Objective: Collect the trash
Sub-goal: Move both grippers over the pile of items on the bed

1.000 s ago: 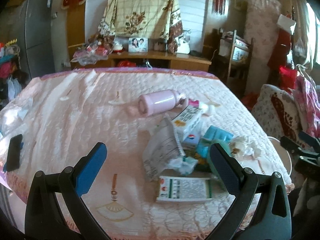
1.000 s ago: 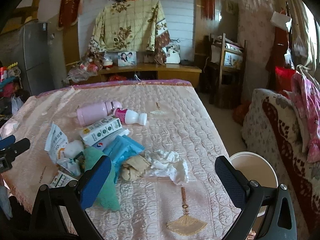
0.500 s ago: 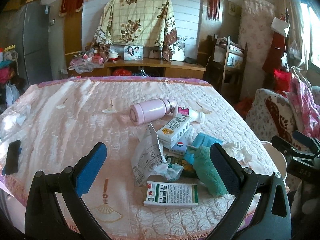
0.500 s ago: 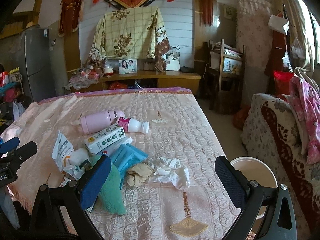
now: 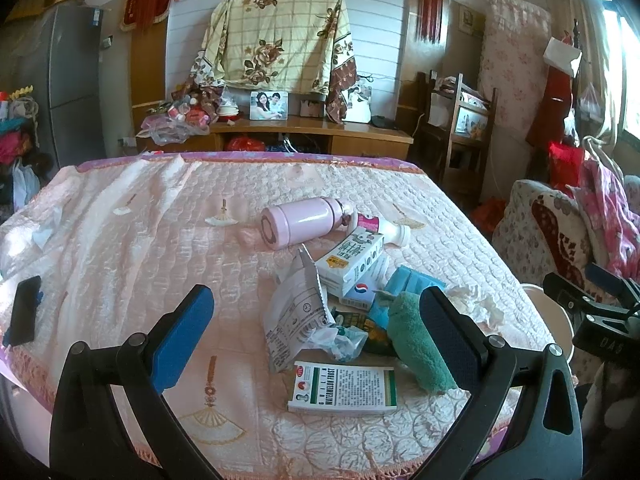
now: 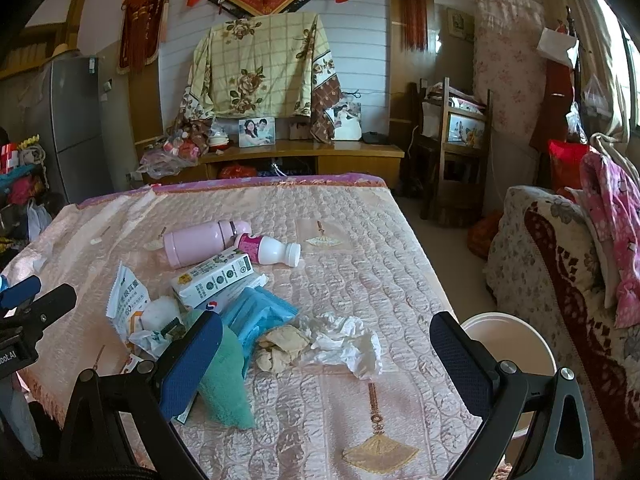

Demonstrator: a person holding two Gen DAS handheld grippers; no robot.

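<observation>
A heap of trash lies on the pink quilted bed [image 5: 120, 240]: a pink flask [image 5: 300, 226] [image 6: 200, 242], a small white bottle with a pink label [image 6: 268, 249], a milk carton [image 5: 352, 258] [image 6: 214, 280], a torn white packet [image 5: 296, 312], a blue wipes pack [image 6: 256, 312], a green cloth [image 5: 420, 344] [image 6: 224, 376], crumpled white tissue [image 6: 344, 344] and a flat white box [image 5: 344, 388]. My left gripper [image 5: 316, 328] hovers open in front of the heap, above the bed's near edge. My right gripper [image 6: 326, 352] is open too, held above the tissue.
A white bucket [image 6: 516, 344] stands on the floor at the bed's right side, near a patterned sofa [image 6: 560, 272]. A black phone [image 5: 24, 312] lies on the bed's left edge. A wooden cabinet [image 5: 312, 136] and a grey fridge [image 5: 68, 80] stand behind.
Both grippers have risen and tilted up a little, so the heap sits lower and farther in each view. Both stay open and nothing on the bed has moved.
</observation>
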